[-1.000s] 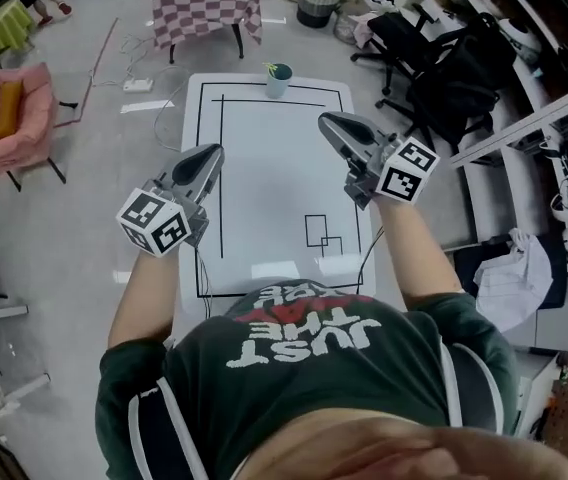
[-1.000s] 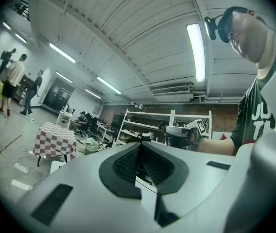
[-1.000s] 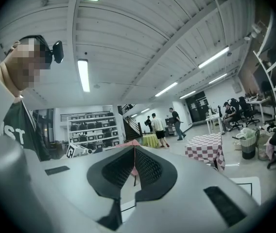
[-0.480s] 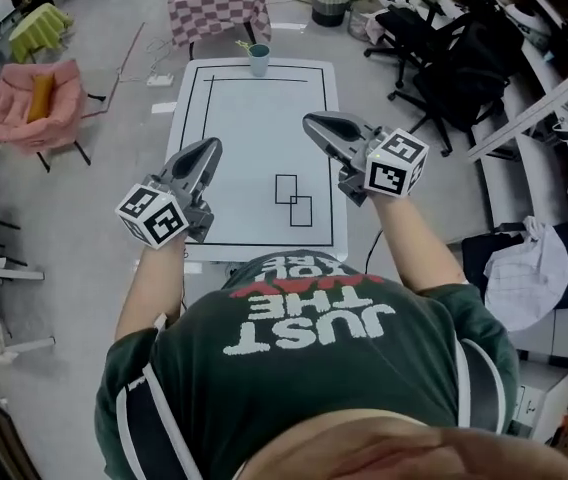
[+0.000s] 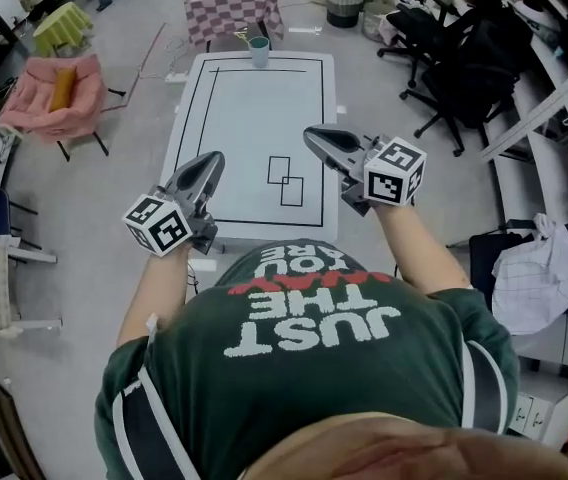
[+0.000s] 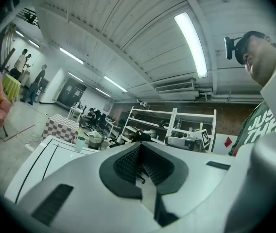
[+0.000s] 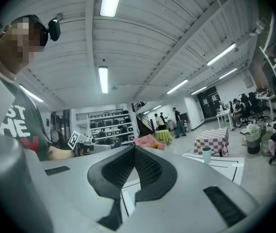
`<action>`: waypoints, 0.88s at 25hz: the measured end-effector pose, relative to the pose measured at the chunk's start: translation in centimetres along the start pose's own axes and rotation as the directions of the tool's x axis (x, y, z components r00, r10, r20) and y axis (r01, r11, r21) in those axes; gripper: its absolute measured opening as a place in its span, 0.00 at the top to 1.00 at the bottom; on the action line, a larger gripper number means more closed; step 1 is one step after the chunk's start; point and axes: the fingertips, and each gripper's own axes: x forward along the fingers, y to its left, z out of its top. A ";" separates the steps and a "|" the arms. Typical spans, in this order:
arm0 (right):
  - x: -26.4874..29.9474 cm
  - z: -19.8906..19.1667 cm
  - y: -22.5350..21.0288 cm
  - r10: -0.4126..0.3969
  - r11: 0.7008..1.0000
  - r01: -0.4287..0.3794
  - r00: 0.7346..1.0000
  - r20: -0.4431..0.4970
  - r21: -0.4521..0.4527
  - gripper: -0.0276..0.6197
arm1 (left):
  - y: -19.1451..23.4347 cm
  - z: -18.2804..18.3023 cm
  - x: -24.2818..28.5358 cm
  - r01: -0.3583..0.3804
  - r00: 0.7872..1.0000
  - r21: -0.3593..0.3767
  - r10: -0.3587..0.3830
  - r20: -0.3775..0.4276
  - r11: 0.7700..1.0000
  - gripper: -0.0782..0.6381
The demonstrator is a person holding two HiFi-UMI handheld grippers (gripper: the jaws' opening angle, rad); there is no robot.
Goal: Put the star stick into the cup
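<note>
A pink folding chair [image 5: 34, 108] with an orange object on its seat stands on the grey floor at far left, well apart from the work area. Next to it, seen from the head view, the person in a dark green printed T-shirt [image 5: 304, 368] holds the grey left claw [image 5: 213, 158] level beside the near left corner of the white rectangular tabletop [image 5: 249, 98]; its own view shows the ribbed black pads pressed together with nothing between them. The tabletop carries a black outlined border and two small overlapping rectangles drawn in black [image 5: 285, 180] near its front edge. At the middle of the far edge stands the pale teal cup [image 5: 259, 51], and the thin star stick with a yellowish tip [image 5: 244, 38] appears to lean out of it to the left, though it is too small to make out clearly. The grey right claw [image 5: 311, 134] hangs level over the near right part of the tabletop, likewise closed and empty, well apart from the cup. Black office chairs [image 5: 454, 68] crowd the floor at right, with a crumpled white cloth [image 5: 539, 278] nearer the person.
</note>
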 end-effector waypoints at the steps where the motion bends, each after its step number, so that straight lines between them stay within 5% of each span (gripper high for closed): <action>1: 0.0 -0.2 0.1 -0.005 1.000 0.005 1.000 0.002 0.002 0.91 | 0.2 -0.1 -0.2 0.004 1.000 -0.002 -0.004 -0.003 1.000 0.88; 22: 3.0 -0.7 0.8 -0.037 0.999 0.038 0.999 -0.016 0.014 0.91 | 3.6 1.6 -1.9 0.046 0.999 -0.032 -0.045 0.027 0.998 0.88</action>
